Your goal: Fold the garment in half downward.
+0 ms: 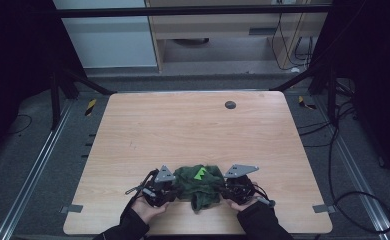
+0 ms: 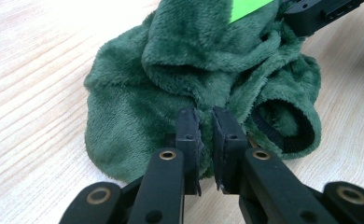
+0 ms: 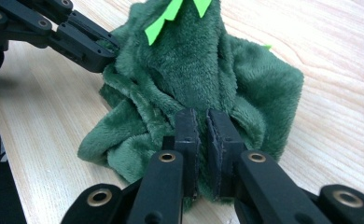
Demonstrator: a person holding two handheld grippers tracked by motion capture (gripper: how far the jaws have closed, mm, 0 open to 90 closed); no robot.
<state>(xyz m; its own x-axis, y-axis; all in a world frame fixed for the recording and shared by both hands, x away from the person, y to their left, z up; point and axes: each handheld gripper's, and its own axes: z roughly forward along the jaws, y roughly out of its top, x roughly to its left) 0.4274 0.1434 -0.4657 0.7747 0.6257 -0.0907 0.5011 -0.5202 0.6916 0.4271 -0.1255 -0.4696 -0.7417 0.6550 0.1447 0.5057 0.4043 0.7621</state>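
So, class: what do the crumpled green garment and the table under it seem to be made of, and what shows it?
Crumpled green garment: looks like soft plush fleece, with a fuzzy matte pile, deep folds, a ribbed dark cuff and bright green felt-like patches. Table: pale wood or wood-look laminate, smooth, with visible grain lines.

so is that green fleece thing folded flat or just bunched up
Bunched up: the green fleece garment sits in a crumpled heap on the table, folds running every way, one ribbed cuff gaping open.
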